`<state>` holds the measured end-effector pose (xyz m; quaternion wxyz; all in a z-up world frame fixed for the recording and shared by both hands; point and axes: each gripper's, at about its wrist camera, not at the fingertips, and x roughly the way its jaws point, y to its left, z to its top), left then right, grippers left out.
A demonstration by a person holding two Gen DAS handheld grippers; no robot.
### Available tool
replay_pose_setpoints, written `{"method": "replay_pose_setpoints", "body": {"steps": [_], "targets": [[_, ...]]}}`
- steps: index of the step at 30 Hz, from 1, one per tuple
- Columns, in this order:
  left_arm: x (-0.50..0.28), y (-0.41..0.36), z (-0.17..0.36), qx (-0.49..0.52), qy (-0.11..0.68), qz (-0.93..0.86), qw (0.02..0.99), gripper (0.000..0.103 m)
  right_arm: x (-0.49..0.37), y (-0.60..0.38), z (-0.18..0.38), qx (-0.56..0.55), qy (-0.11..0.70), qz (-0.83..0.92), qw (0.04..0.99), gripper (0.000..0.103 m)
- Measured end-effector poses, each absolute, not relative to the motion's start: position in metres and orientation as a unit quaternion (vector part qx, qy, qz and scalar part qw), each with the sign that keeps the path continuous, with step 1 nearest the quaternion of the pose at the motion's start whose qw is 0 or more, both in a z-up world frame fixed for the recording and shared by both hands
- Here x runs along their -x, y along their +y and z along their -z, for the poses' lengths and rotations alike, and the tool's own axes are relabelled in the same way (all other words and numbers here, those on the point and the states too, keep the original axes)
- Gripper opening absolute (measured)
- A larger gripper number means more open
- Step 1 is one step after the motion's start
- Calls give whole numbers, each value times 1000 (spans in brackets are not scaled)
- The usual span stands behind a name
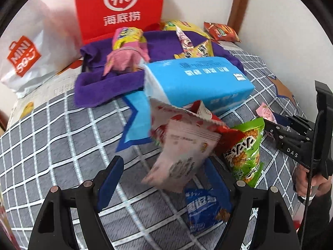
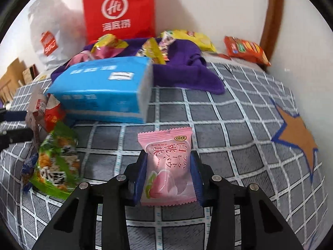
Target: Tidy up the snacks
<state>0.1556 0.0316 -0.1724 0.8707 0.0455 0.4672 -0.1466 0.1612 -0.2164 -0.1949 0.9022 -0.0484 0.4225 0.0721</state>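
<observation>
My right gripper (image 2: pixel 167 166) is shut on a pink peach-candy packet (image 2: pixel 167 166), held above the checked bed cover; it also shows in the left wrist view (image 1: pixel 265 112). My left gripper (image 1: pixel 164 175) stands open, and a blurred white-and-red snack packet (image 1: pixel 183 145) hangs between its fingers, touching neither that I can tell. Below lie a blue packet (image 1: pixel 205 208), a green packet (image 1: pixel 247 150) and a red packet (image 1: pixel 226 137). A purple cloth tray (image 1: pixel 97 91) at the back holds several snacks.
A blue tissue pack (image 1: pixel 199 81) lies in front of the tray. A red paper bag (image 1: pixel 119 6) and a white Miniso bag (image 1: pixel 25 56) lean on the wall. Yellow (image 2: pixel 195 38) and orange (image 2: pixel 246 50) packets lie at the back right.
</observation>
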Motion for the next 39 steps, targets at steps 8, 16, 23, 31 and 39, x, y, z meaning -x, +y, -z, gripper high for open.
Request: {"method": "replay_pose_setpoints", "body": {"steps": [8,16,23,31,39], "targets": [[-153,36,177,-31,475,158,865,33,-162,-216,201,35,420,-73,904,40],[-124,71,168,4,486,106,867,33,-163,-217,203,26,421,-76,903,40],[-113,93,189,25,488,33,872,33,-163,-215,204,31,421,-71,904,40],[-119,86,197,14,432,-12,902,38,-164,-216,205,25,422,-75,903,41],[-116,87,197,12,407,-11,913,38,-164,-216,205,27,424,-73,902,41]]}}
